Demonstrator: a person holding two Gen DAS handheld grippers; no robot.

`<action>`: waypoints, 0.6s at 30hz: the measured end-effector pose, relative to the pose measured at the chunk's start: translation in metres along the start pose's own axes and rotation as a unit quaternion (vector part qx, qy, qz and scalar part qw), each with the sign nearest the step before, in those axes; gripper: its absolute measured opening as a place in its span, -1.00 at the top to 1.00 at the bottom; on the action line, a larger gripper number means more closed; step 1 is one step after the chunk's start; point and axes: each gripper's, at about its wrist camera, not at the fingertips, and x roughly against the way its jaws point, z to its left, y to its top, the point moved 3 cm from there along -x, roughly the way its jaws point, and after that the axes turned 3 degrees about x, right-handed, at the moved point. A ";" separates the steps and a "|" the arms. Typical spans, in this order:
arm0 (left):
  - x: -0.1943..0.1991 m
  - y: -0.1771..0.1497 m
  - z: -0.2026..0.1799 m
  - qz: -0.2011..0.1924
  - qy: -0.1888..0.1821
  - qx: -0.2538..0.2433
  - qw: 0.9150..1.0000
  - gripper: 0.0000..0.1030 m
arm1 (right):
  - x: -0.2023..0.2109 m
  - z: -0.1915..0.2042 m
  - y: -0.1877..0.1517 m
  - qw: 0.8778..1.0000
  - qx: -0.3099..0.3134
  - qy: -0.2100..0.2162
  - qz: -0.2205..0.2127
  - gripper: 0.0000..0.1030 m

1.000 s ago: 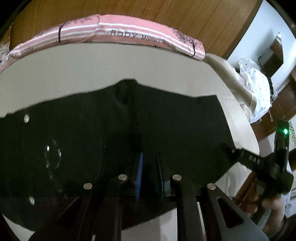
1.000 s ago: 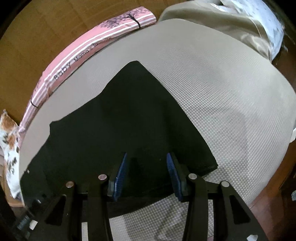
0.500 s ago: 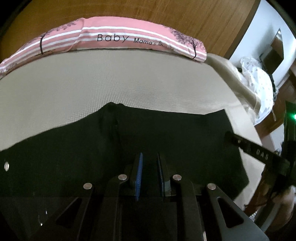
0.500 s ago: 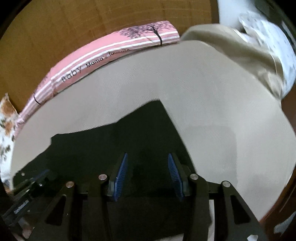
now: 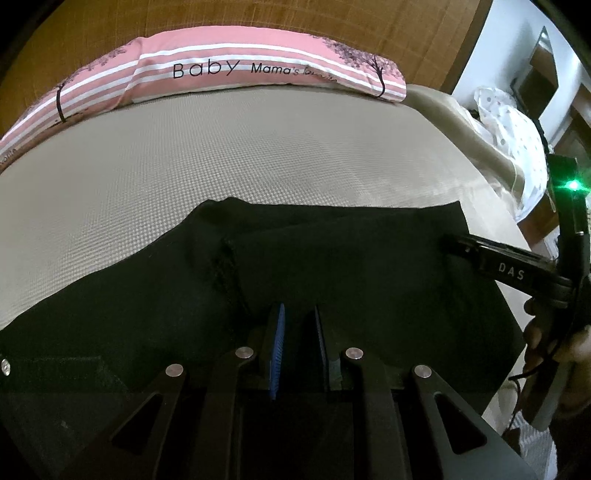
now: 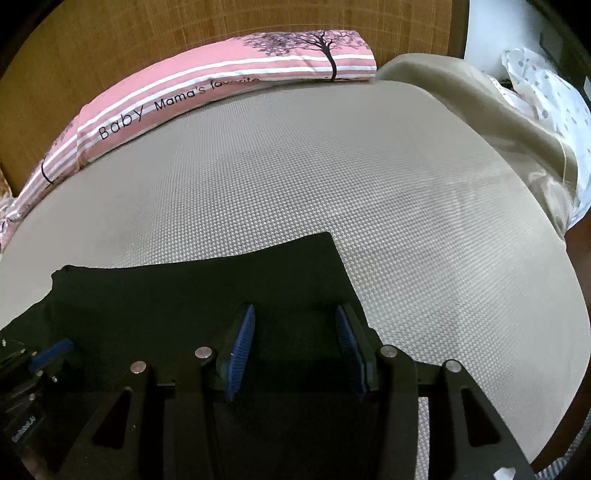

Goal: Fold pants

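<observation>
Black pants (image 5: 332,258) lie flat on a beige textured bed (image 5: 258,155), with a fold ridge near the middle. My left gripper (image 5: 298,314) sits low over the near edge of the pants, its jaws narrow with dark cloth between them. My right gripper (image 6: 293,321) is open over the pants (image 6: 203,288) near their right edge, with nothing between its blue pads (image 6: 243,332). It also shows in the left wrist view (image 5: 498,262) at the right side of the pants.
A pink striped pillow (image 5: 221,74) lies along the wooden headboard (image 5: 221,18). A beige blanket (image 6: 480,110) and white dotted cloth (image 6: 546,92) are piled at the right. The bed's edge (image 6: 554,406) drops off at the right.
Both grippers have drawn back toward the near edge and lowered; the pants now fill less of each view. The right gripper stayed open, the left stayed narrow.
</observation>
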 end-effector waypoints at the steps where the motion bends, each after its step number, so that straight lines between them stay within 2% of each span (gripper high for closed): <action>1: 0.003 -0.003 -0.001 0.002 -0.001 0.000 1.000 0.50 | 0.001 0.001 -0.001 1.000 0.006 -0.002 0.001 0.14; 4: 0.011 -0.014 -0.004 0.006 -0.007 0.001 1.000 0.14 | 0.007 0.005 -0.008 1.000 0.023 -0.006 0.002 0.09; 13: 0.037 -0.072 -0.009 0.002 0.018 -0.052 0.998 0.07 | 0.031 0.007 -0.057 0.999 0.031 -0.004 0.006 0.04; 18: 0.048 -0.086 -0.006 0.002 0.022 -0.065 0.998 0.04 | 0.046 0.020 -0.084 0.999 0.041 -0.010 0.005 -0.06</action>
